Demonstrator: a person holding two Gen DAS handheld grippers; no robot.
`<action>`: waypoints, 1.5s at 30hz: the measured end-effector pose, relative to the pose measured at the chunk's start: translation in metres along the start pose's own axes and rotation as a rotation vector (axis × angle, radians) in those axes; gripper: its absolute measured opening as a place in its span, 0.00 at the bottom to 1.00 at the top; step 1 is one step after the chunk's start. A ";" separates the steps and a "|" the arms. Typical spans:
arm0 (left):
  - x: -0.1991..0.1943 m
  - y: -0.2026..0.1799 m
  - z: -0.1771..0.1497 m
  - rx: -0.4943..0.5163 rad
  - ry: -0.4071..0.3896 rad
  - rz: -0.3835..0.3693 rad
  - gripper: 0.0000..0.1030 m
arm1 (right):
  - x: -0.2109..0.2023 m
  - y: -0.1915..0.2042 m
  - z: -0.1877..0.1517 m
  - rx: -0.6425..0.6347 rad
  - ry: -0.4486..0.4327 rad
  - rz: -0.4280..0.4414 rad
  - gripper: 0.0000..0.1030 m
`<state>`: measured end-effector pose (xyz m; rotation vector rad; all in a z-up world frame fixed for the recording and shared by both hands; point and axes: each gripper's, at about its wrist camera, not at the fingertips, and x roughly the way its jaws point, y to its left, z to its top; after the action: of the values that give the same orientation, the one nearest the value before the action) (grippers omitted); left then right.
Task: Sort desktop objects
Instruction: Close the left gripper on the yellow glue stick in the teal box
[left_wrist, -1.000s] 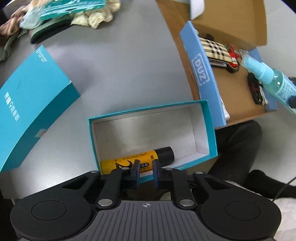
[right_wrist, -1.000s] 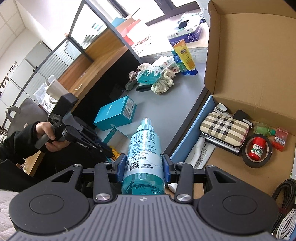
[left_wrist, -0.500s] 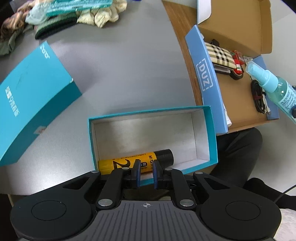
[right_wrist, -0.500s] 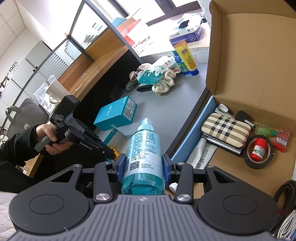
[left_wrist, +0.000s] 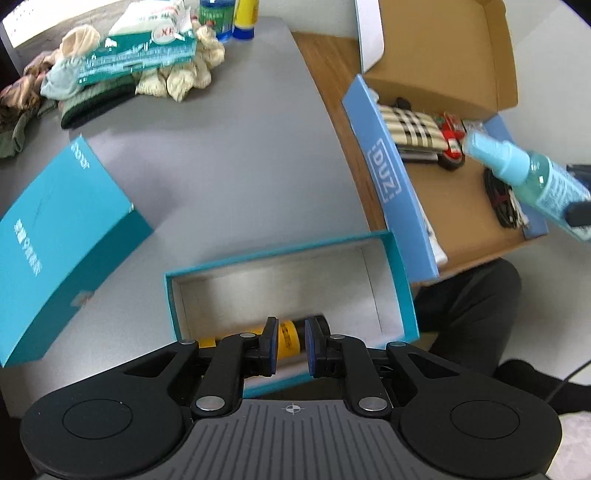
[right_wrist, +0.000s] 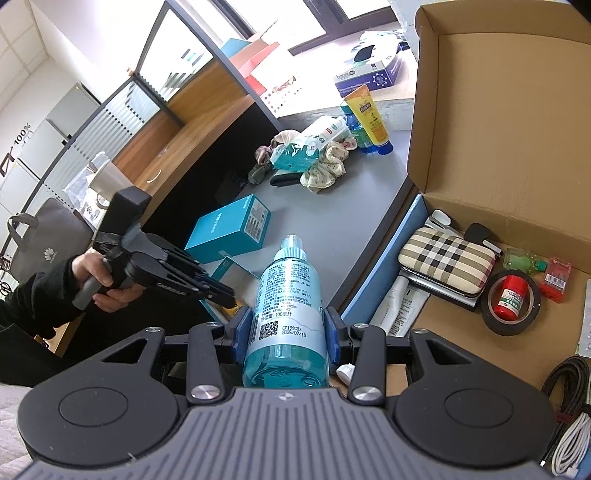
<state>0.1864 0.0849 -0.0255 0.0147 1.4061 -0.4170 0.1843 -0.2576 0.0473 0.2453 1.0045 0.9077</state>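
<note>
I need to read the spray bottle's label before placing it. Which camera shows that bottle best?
The right wrist view: the spray bottle fills the centre, held between the right tongs, printed label facing the camera. The left wrist view catches only its blurred cap end at the right edge, over the cardboard box, label unreadable.

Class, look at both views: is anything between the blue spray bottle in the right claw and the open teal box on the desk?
Only the left claw, poised over the teal box above the yellow tube. Otherwise nothing visible blocks the spray bottle.
</note>
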 end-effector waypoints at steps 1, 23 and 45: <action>0.001 0.001 -0.001 -0.006 0.014 -0.003 0.17 | 0.000 0.000 0.000 0.001 0.000 -0.001 0.45; 0.010 0.012 0.000 -0.076 -0.035 0.013 0.17 | -0.002 0.000 -0.003 0.008 -0.004 -0.014 0.45; 0.015 0.008 -0.011 0.009 -0.023 -0.019 0.29 | -0.011 0.000 -0.008 0.028 -0.010 -0.031 0.45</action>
<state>0.1799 0.0906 -0.0435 0.0044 1.3827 -0.4382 0.1751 -0.2674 0.0494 0.2577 1.0095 0.8642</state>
